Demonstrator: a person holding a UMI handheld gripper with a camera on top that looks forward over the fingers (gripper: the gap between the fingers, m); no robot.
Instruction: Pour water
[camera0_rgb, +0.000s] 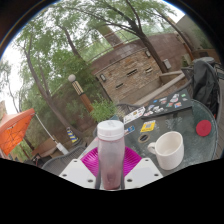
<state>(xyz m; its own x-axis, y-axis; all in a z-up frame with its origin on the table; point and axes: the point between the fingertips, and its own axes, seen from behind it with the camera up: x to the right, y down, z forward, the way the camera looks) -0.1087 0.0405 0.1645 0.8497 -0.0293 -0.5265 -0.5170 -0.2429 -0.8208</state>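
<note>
A round glass desk (185, 112) carries a white cup (168, 150) just right of the hand-held gripper (110, 165), whose two pink pads (92, 160) press a pink-lidded bottle (110, 152) upright between them.

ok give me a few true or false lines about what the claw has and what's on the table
1. The claw is shut on the bottle. True.
2. The bottle's cap is off. False: a pale cap sits on top.
3. A white mug stands on the glass table beside the bottle. True.
4. The mug lies on its side. False: it stands upright, mouth up.
5. The scene is indoors. False: trees and a wooden building stand beyond.
</note>
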